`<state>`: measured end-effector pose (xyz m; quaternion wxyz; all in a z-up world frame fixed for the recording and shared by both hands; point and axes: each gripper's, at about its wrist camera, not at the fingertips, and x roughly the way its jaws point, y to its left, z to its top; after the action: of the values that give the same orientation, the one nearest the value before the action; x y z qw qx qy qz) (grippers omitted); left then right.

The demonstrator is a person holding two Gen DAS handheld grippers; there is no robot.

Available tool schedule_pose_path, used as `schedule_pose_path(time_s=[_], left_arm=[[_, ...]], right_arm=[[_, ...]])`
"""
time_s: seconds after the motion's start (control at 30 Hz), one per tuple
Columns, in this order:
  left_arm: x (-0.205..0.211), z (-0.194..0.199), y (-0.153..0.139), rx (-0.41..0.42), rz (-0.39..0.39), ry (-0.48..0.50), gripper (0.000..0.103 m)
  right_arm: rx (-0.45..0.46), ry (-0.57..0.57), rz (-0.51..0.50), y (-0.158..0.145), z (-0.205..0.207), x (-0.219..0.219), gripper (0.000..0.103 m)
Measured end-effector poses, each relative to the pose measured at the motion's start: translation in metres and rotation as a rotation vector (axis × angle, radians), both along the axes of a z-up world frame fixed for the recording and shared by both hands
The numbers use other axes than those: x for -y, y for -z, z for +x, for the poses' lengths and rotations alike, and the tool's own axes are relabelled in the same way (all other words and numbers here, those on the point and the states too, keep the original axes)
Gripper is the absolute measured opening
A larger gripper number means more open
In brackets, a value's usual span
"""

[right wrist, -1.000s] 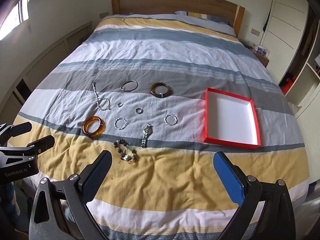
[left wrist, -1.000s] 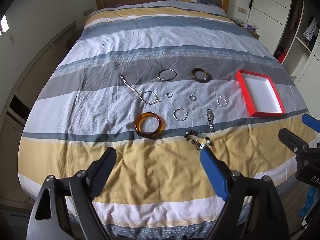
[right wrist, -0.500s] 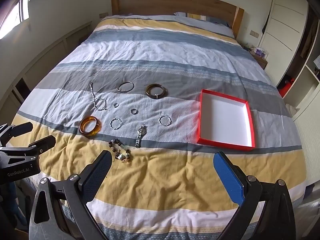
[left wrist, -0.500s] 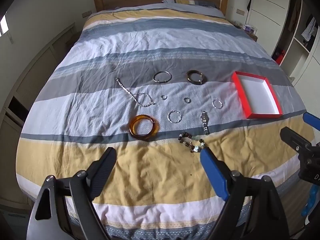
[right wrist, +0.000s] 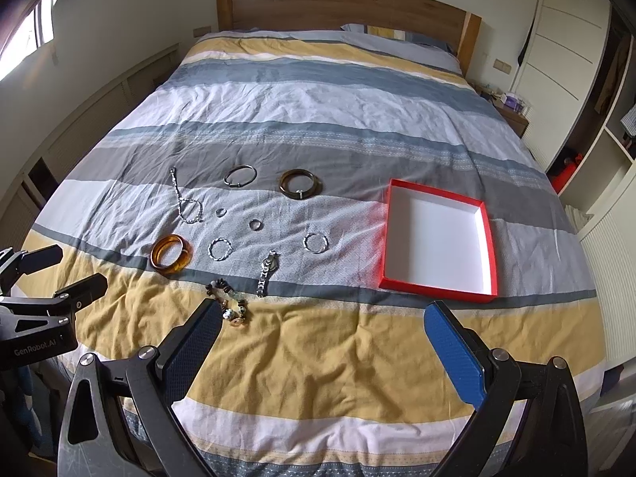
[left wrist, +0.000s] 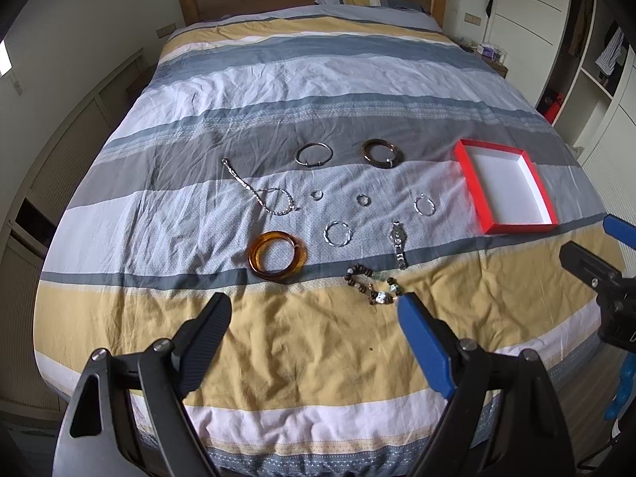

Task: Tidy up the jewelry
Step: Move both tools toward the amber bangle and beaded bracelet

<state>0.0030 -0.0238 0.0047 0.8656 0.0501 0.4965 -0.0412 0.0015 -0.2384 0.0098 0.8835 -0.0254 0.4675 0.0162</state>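
Observation:
Jewelry lies spread on a striped bedspread: an amber bangle [left wrist: 277,255] [right wrist: 171,255], a beaded bracelet [left wrist: 373,284] [right wrist: 228,305], a wristwatch [left wrist: 398,243] [right wrist: 267,268], a silver chain [left wrist: 258,192], thin hoops and small rings. A red box with a white inside [left wrist: 507,185] [right wrist: 439,239] stands open and empty at the right. My left gripper [left wrist: 314,314] is open and empty above the yellow stripe, near the beaded bracelet. My right gripper [right wrist: 322,322] is open and empty, near the box's front edge.
A dark bangle [left wrist: 382,152] and a metal hoop [left wrist: 314,154] lie farther back. The wooden headboard [right wrist: 338,4] and pillows are at the far end. White wardrobes and shelves [right wrist: 564,51] stand at the right. The bed's front edge is just below both grippers.
Both grippers have drawn back a little from the bed, so the jewelry and the box look smaller and farther off. Both stay open. Nothing on the bed has moved.

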Motion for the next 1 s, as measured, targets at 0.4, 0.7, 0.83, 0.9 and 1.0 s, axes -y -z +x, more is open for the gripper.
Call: schedule_pose_path(time_s=[0.4, 0.7, 0.83, 0.9, 1.0], left_arm=[[-0.009, 0.0, 0.0, -0.009, -0.049, 0.044, 0.086], [-0.011, 0.005, 0.001, -0.017, -0.082, 0.075, 0.086], [-0.008, 0.006, 0.001, -0.016, -0.075, 0.076, 0.086], [-0.004, 0.006, 0.002, -0.013, -0.062, 0.078, 0.086], [0.003, 0.005, 0.005, -0.015, -0.047, 0.068, 0.086]], right_arm=[[-0.026, 0.031, 0.013, 0.003, -0.008, -0.003, 0.1], [-0.035, 0.033, 0.016, 0.003, -0.012, -0.008, 0.1], [-0.044, 0.037, 0.011, 0.003, -0.016, -0.007, 0.1], [-0.048, 0.039, 0.016, 0.004, -0.018, -0.004, 0.1], [-0.062, 0.026, 0.021, 0.009, -0.015, 0.001, 0.1]])
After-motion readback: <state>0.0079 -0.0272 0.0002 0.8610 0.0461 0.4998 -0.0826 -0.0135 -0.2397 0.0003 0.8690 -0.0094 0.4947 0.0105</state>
